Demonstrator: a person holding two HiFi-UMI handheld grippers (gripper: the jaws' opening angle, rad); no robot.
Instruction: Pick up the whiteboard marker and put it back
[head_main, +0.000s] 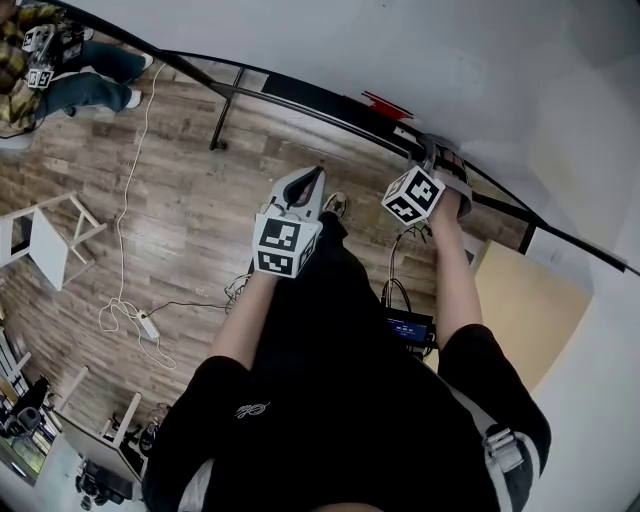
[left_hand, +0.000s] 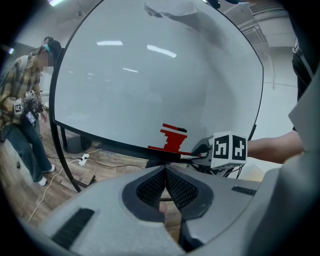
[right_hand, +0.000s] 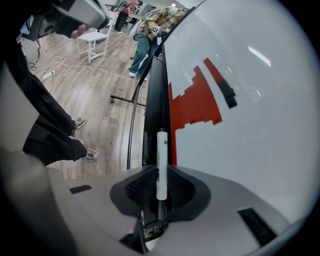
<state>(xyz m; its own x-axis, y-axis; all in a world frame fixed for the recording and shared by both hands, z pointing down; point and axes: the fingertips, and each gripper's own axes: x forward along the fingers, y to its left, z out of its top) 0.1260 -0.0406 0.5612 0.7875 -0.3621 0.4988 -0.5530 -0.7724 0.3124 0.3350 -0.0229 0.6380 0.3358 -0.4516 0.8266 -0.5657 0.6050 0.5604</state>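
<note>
- The marker (right_hand: 161, 150) sits in my right gripper (right_hand: 160, 170). It lies lengthwise between the fingers, with its white barrel pointing out toward 12 o'clock in the right gripper view and its darker end tucked back at 6 o'clock.
- The right fingers are narrow, with a pad on each side of the barrel, so I read this as a hold on the marker.
- The fingers of my left gripper (left_hand: 165, 171) are closed tip to tip with nothing between them. In the head view it hangs in the air at about 9 o'clock from the right one, clear of the board.
- The marker's front end lies over the black ledge (right_hand: 154, 100) along the bottom edge of the whiteboard (right_hand: 250, 125). The board fills the 3 o'clock side, and a red drawing (right_hand: 195, 100) sits at about 1 o'clock. I cannot tell whether the marker touches the ledge.
- I judge the marker to be light and stiff, and sturdy enough that a firm squeeze won't hurt it.
- Its barrel looks smooth and round, so I expect it to slip along the pads or twist if the grip is loose.
- My hold is near the back end, and the long free front could swing. A hold at mid-barrel would be steadier.
- The ledge looks narrow, and a round barrel may roll off it. I'd want the marker lying parallel to the ledge and resting on it before I let go.
</note>
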